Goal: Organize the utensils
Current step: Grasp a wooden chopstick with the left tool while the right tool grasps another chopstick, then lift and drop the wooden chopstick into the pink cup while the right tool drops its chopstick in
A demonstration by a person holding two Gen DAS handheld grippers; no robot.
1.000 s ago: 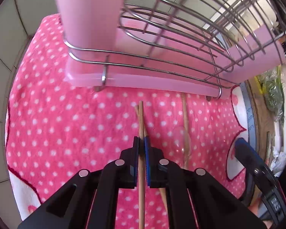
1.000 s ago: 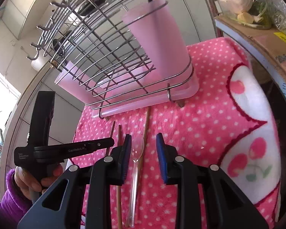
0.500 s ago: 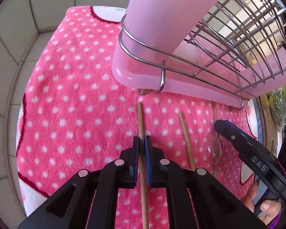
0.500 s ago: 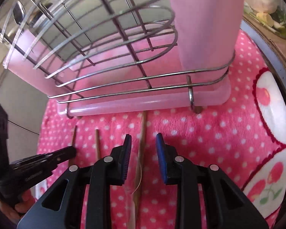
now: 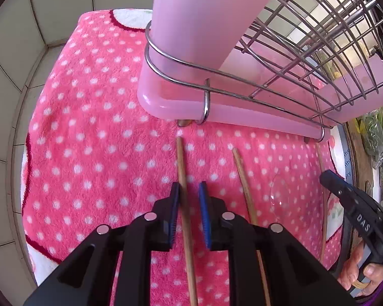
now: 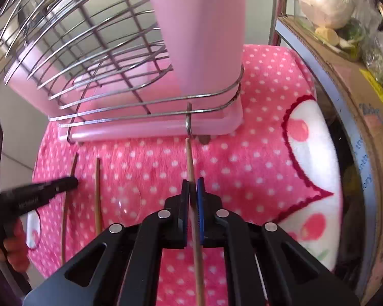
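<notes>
Spread over the table, a pink dotted towel point(image 5: 94, 158). Upon it, at the far edge, a wire rack point(image 5: 306, 58) on a pink tray point(image 5: 181, 104), with a tall pink cup point(image 5: 199, 17) at the corner.

Against the view a second earlier: seen from both wrists, rack loomed nearer and larger. Left tongs point(image 5: 189, 204), clenched on a chopstick then, had just been opening; now released, blue pads apart, left chopstick point(image 5: 182, 168) lying between them, close against the left pad, gap on the right. Right tongs point(image 6: 192, 199), open over a clear spoon then, had just been closing; now clenched on the right chopstick point(image 6: 190, 160).

Four sticks lay on the towel, long axes roughly parallel, running from the tongs toward the tray, far tips just short of it. Between the two held ones, a middle chopstick point(image 5: 242, 178), slightly slanted, and a dark stick point(image 5: 321, 168) near the towel's edge. Clear spoon point(image 6: 127, 204) lay between these, bowl toward the rack.
</notes>
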